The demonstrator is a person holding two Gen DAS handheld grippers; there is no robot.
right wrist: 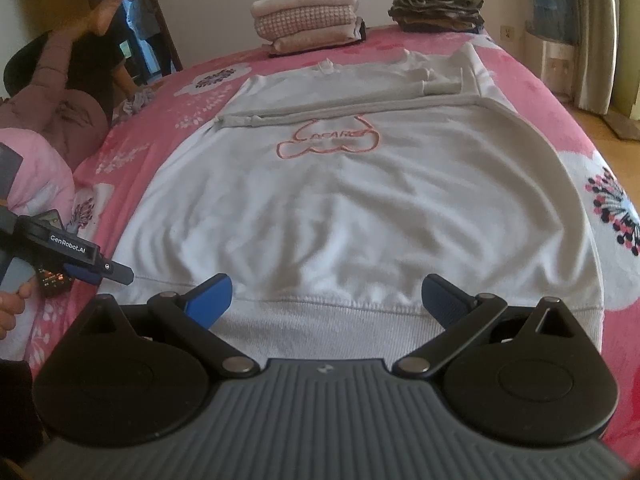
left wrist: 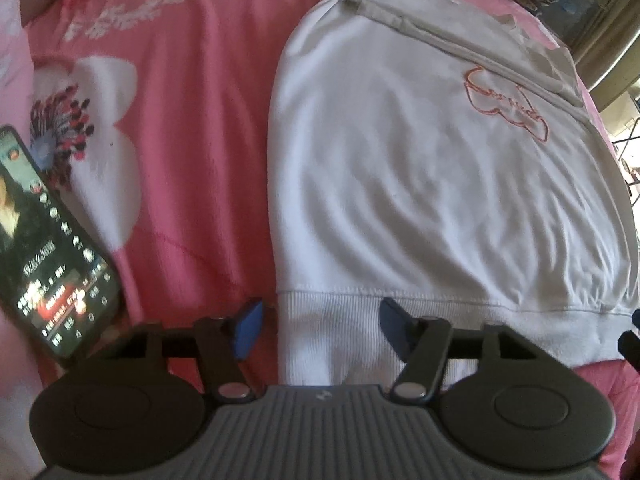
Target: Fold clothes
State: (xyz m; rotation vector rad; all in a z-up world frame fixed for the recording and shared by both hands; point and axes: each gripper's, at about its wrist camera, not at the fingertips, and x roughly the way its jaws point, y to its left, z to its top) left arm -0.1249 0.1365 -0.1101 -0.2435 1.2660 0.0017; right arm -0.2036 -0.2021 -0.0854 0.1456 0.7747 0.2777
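Bed [right wrist: 540, 92] with pink floral cover carries a white sweatshirt [right wrist: 340, 208], spread flat, both sleeves [right wrist: 360, 106] already laid across the chest, ribbed hem [right wrist: 320, 328] nearest the tongs. Left tongs [left wrist: 320, 330] and right tongs [right wrist: 326, 300] both spread wide, holding nothing, poised at the hem. Judgement: pinch both hem corners evenly, keeping the sleeves undisturbed.

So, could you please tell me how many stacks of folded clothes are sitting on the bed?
2. A light stack sits at the far edge of the bed, beyond the sweatshirt. A darker stack sits to its right. More may lie outside the view.
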